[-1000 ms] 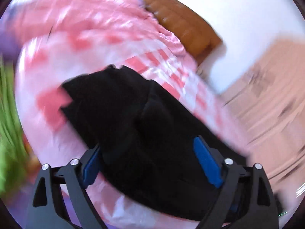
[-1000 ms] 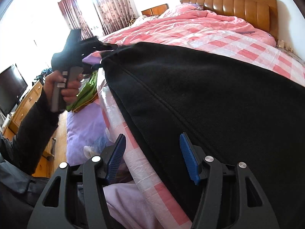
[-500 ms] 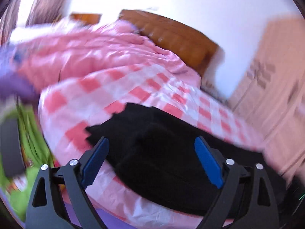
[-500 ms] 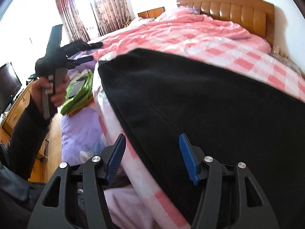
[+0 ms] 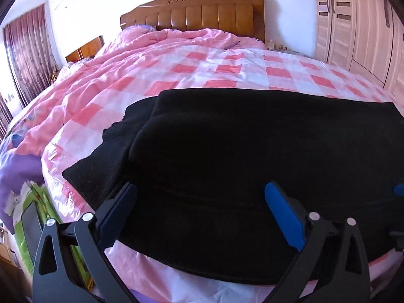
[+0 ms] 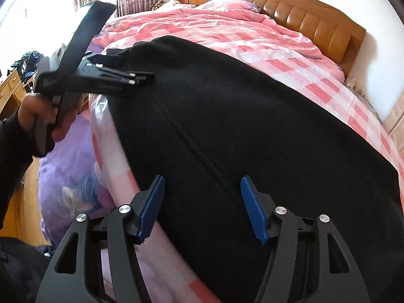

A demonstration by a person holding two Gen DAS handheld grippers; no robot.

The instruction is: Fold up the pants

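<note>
Black pants [image 5: 240, 156] lie folded flat on the pink checked bedspread [image 5: 192, 70], near the bed's front edge, with the ribbed waistband [image 5: 98, 166] sticking out at the left. My left gripper [image 5: 199, 212] is open and empty, just above the pants' near edge. My right gripper [image 6: 202, 202] is open and empty over the pants [image 6: 240, 126] along a seam. The right wrist view also shows the left gripper [image 6: 141, 78] held in a hand at the pants' left end.
A wooden headboard [image 5: 202, 10] stands at the far end of the bed. A wardrobe [image 5: 358, 25] stands at the right. A purple blanket [image 6: 68, 161] and green bag [image 5: 35, 217] lie beside the bed at the left. Curtains [image 5: 27, 50] hang far left.
The left gripper swung from the side down to the pants' near edge and now points at the headboard. The right gripper stayed open and moved slightly over the pants.
</note>
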